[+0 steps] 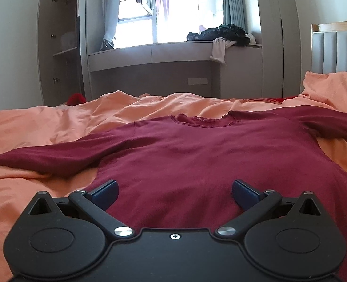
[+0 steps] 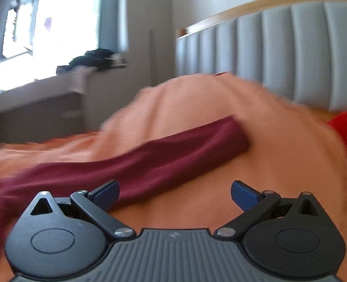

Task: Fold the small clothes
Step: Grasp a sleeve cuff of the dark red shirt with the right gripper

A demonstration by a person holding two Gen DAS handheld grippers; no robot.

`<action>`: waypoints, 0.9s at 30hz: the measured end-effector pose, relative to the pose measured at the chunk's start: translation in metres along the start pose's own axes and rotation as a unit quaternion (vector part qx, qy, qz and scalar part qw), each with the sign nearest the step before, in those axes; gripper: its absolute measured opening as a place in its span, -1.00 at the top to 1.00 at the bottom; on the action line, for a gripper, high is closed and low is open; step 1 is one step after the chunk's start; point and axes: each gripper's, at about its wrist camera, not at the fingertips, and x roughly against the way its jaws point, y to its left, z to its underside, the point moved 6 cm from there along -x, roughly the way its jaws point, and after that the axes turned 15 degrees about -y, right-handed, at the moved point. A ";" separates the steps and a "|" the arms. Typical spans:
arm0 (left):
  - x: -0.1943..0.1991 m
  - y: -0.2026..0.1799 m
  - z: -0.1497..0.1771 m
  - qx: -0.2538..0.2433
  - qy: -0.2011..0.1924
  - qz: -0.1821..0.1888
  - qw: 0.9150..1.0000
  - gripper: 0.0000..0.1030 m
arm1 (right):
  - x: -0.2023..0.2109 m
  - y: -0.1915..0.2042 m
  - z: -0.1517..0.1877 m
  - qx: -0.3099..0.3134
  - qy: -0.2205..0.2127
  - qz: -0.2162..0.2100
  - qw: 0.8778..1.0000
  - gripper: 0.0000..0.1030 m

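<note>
Orange, wrinkled bed cover (image 1: 44, 127) fills the low part of both views, with a bright window (image 1: 173, 7) and a grey window bench (image 1: 149, 54) behind it; a dark pile of other clothes (image 1: 222, 33) lies on that bench at about 1 o'clock.

On the cover lies the dark red long-sleeved knit top (image 1: 197, 159), spread face up with its neck opening far from the camera, at 12 o'clock. One sleeve goes out toward 9 o'clock, the other toward 3 o'clock. The left gripper (image 1: 174, 193) hovers low over the near hem of the top; its blue-padded jaws stand wide apart and hold nothing.

In the right wrist view the picture is blurred, so small details cannot be told. The sleeve of the dark red top (image 2: 161, 155) runs from 8 o'clock up toward 2 o'clock, and its cuff end lies on a hump of the cover before the grey padded headboard (image 2: 279, 51). The right gripper (image 2: 174, 193) is also spread apart and empty, with its left pad just beside the sleeve.

I judge that folding is not yet begun. To do the first step well, the right gripper should pinch the sleeve near the cuff, taking only the red cloth and not the cover under it, and carry it across the chest without dragging the body. The left gripper can press the hem, so the top does not slide.
</note>
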 end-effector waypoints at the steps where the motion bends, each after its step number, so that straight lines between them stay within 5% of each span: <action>1: -0.001 0.000 0.001 -0.001 0.000 0.000 1.000 -0.99 | -0.008 -0.004 0.000 0.006 -0.002 0.012 1.000 -1.00; 5: -0.001 -0.002 0.004 -0.004 0.002 -0.002 1.000 -0.99 | -0.030 -0.020 0.002 -0.043 -0.002 0.038 0.998 -0.98; 8: -0.002 -0.002 0.004 -0.002 0.004 -0.001 1.000 -0.99 | -0.046 -0.030 0.003 -0.068 -0.009 0.045 0.997 -0.76; 11: -0.004 0.000 0.004 0.003 0.006 0.000 1.000 -0.99 | -0.058 -0.041 0.003 -0.089 -0.015 0.072 0.993 -0.29; 13: -0.005 0.001 0.003 0.007 0.008 0.001 1.000 -0.99 | -0.062 -0.042 0.000 -0.089 -0.020 0.083 0.992 0.42; 15: -0.005 0.003 0.001 0.012 0.010 0.002 1.000 -0.99 | -0.065 -0.039 -0.005 -0.086 -0.025 0.077 0.993 0.78; 20: -0.006 0.010 -0.009 0.020 0.008 -0.006 1.000 -0.99 | -0.039 -0.003 -0.042 -0.047 -0.087 0.027 0.995 0.84; 27: -0.009 0.042 -0.021 -0.005 0.026 -0.081 0.996 -0.99 | 0.027 0.106 -0.105 0.009 -0.164 -0.139 0.977 0.84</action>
